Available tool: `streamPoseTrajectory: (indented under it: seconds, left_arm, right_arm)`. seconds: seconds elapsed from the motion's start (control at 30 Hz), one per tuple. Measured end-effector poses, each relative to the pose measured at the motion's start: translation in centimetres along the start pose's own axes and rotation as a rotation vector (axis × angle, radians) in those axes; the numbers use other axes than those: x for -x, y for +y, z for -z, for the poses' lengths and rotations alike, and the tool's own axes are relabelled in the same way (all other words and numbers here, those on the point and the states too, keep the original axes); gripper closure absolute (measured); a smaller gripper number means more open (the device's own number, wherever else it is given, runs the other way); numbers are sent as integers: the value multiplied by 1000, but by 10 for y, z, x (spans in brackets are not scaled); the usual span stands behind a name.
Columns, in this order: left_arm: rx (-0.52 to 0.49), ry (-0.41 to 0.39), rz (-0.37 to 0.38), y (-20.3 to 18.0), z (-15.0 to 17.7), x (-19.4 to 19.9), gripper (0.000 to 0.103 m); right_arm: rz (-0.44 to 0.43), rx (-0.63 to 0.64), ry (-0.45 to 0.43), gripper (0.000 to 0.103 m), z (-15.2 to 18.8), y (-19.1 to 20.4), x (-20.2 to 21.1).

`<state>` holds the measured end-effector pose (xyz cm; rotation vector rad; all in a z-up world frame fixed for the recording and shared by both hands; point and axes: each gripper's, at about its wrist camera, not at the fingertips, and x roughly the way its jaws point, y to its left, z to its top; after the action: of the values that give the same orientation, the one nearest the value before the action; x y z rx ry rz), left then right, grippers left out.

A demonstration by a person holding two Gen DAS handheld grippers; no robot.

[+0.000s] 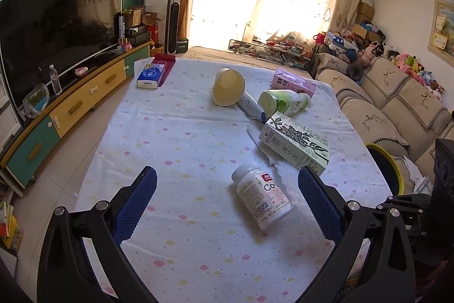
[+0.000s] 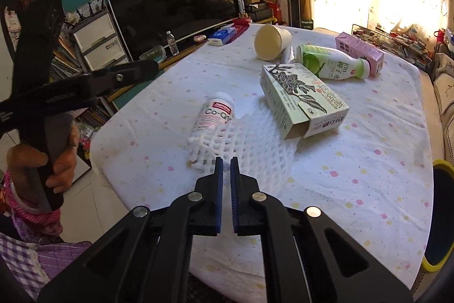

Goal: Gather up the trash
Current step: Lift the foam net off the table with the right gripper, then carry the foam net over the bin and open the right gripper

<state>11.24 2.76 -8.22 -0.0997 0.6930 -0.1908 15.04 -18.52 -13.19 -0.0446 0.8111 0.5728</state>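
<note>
Collecting trash, early stage. My right fingers (image 2: 226, 161) are pressed together on the near edge of a white foam net (image 2: 241, 142), pinching it at 6 o'clock of the litter cluster; the net's far end lies tucked under the green tea carton (image 2: 300, 98). My left fingers (image 1: 227, 206) are spread wide and hold nothing, hovering above the desk (image 1: 176, 132) with the white pill bottle (image 1: 262, 196) lying between them but untouched.

Still on the desk, by my judgement all waiting for pickup: the pill bottle at 9 o'clock of the net, the tea carton at 1 o'clock, and beyond it, toward 12 o'clock, a tipped paper cup (image 2: 271, 41), a green-and-white drink bottle (image 2: 332, 61) and a pink carton (image 2: 360, 47). A tissue pack (image 2: 222, 34) sits at the far edge.

A yellow-rimmed bin (image 2: 439, 169) stands at 3 o'clock beside the desk; its contents are not visible from the right wrist. I judge most of the task remains.
</note>
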Motion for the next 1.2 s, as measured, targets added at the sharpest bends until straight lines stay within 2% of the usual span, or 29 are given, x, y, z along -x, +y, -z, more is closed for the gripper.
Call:
streamPoseTrajectory:
  seconds: [0.2,0.7,0.87,1.2]
  left_arm:
    - [-1,-1,-3,0,2,0,5]
    - [-19,-10,-3,-8,1,4,5]
    - [-30,-7,2,-13,2,3,5]
    - [-54,17,4,-27,3,-8,5]
  right_arm:
    - [-17,-9,-80,98,-9,-1,35]
    - [33,-55,-257,98,-20,-25,112]
    - [98,-104,-294,98,-16,-45,129]
    - [319,-268,-310,98,10,-121,153]
